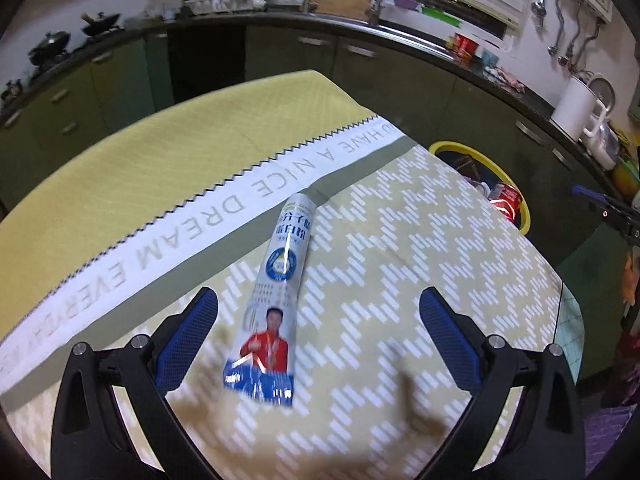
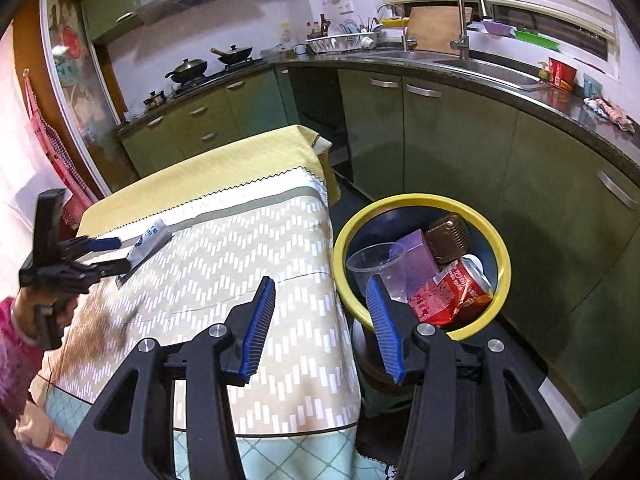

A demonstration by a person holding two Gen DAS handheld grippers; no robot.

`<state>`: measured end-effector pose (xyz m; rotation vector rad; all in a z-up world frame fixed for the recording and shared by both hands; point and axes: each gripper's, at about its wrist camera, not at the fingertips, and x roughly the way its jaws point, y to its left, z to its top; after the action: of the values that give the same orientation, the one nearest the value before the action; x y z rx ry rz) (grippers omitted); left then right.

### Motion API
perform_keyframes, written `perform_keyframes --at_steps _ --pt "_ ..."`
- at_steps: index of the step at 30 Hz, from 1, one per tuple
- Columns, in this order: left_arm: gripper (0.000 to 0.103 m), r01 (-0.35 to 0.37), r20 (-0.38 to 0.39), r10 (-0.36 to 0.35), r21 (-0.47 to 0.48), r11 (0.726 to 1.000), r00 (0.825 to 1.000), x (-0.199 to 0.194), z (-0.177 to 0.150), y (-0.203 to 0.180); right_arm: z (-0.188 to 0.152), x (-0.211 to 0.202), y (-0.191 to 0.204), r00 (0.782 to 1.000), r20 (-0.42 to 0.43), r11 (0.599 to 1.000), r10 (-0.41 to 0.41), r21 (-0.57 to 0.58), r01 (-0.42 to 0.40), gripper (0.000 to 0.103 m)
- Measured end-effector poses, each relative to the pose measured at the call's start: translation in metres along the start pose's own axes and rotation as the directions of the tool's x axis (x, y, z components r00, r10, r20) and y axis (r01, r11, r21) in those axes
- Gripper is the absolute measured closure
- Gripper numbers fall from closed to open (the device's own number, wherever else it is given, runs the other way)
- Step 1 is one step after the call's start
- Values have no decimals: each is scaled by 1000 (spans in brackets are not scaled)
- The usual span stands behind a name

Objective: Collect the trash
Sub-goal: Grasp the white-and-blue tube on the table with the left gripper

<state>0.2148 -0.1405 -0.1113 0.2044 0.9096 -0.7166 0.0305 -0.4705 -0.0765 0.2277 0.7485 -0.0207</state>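
Note:
A long white-and-blue sachet [image 1: 280, 300] printed with a figure in red lies flat on the patterned tablecloth [image 1: 400, 240]. My left gripper [image 1: 318, 320] is open just above it, with the sachet between the fingers and nearer the left one; the pads do not touch it. The right wrist view shows that sachet [image 2: 150, 240] and the left gripper [image 2: 120, 255] at the table's far left. My right gripper [image 2: 320, 304] is open and empty, over the table's edge next to the yellow-rimmed bin [image 2: 420, 199]. The bin holds a red carton [image 2: 452, 292], a clear cup [image 2: 372, 260], and purple and brown pieces.
The bin [image 1: 460, 148] stands on the floor off the table's right side. Green kitchen cabinets [image 2: 440, 140] and a dark counter with a sink [image 2: 480, 66] run behind and to the right. A person's pink sleeve [image 2: 16, 320] shows at the left.

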Motion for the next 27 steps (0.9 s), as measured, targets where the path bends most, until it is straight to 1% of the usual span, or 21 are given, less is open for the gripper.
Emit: perform_keyframes --at_steps 3,8,10,12,14,20,22,25,27 --pt "9 -9 -27 9 20 1000 1000 14 4 1 -1 3 -2 1000 -6 1000 1 8 -1 55" --pt "34 -9 -69 11 23 1000 998 29 5 5 0 7 -6 1000 -12 1000 6 14 -5 55" --pt "37 -26 -63 28 34 999 998 30 6 5 0 8 -7 1000 -14 1000 8 14 -8 55" --pt "43 -35 -62 37 40 999 997 31 7 5 1 9 -7 1000 -14 1000 11 14 -10 55" --pt "54 -48 -60 50 50 998 997 32 8 4 1 9 -7 1000 -14 1000 13 13 -12 55" --pt "73 -68 -58 73 80 994 996 28 2 -1 0 9 -7 1000 -15 1000 16 12 -16 55" --pt "77 -73 -60 77 80 994 995 25 0 -2 0 9 -6 1000 -14 1000 18 11 -18 55" --pt "78 -68 -69 73 64 996 995 20 -4 -3 0 7 -5 1000 -10 1000 21 9 -21 55" --pt "79 -72 -69 77 70 995 995 17 -8 -6 0 5 -5 1000 -5 1000 23 7 -23 55"
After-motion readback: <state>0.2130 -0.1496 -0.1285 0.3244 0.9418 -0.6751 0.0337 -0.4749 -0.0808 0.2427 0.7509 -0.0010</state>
